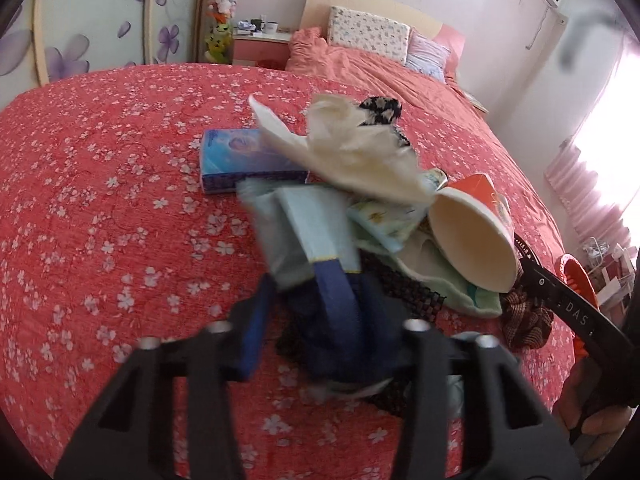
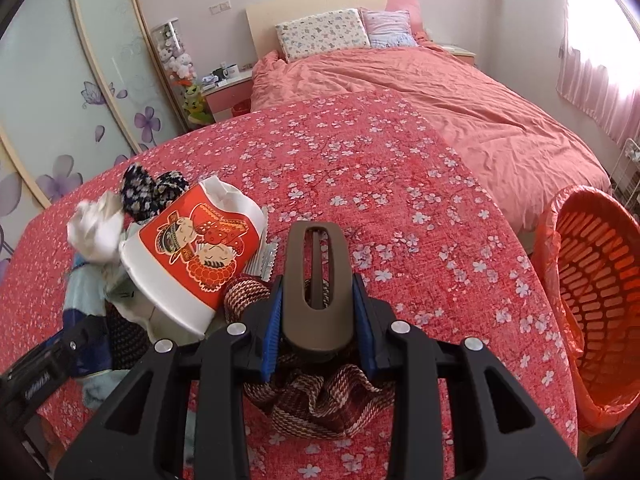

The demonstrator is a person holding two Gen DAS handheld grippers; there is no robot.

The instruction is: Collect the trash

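Jaws of right gripper (image 2: 318,312) clamped on brown hair clip (image 2: 318,280), left gripper (image 1: 316,320) pinching blue-edged packet (image 1: 320,240) in bed's (image 2: 360,180) pile; risk: snagging scrunchie (image 2: 316,400), missing orange basket (image 2: 600,300).

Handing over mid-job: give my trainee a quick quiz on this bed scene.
1. What does the right tool grip? A) tissue pack B) hair clip C) sock
2. True or false: the paper cup lies on its side.
3. In the right wrist view, at which edge is the orange basket?
Key: 1 B; 2 true; 3 the right edge.
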